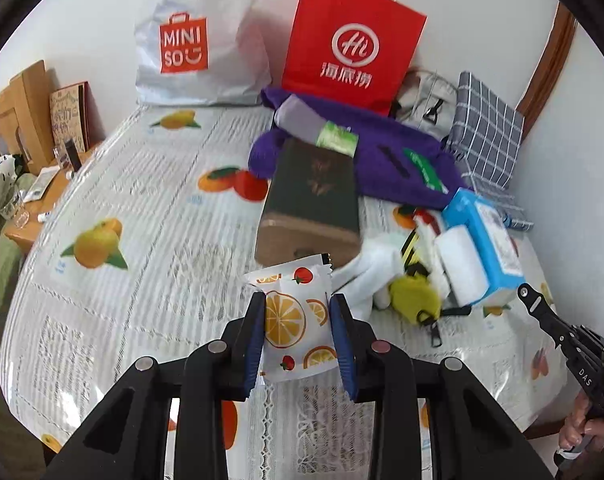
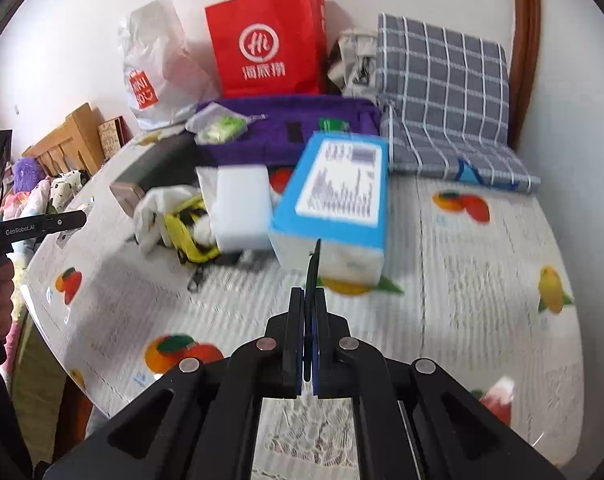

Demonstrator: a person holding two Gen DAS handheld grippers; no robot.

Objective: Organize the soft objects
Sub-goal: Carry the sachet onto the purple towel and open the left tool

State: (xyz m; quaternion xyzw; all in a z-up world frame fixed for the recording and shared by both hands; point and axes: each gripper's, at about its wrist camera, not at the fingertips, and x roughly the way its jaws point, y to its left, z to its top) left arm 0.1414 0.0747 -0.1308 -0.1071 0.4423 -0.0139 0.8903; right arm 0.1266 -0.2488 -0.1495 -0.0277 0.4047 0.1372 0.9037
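The left gripper (image 1: 298, 320) squeezes a small fruit-print pack (image 1: 296, 328), held up in front of the brown box (image 1: 309, 208). The right gripper (image 2: 307, 312) is closed tight on a thin dark strip I cannot name. Most soft things beside the box still lie jumbled on the surface (image 1: 142, 208).
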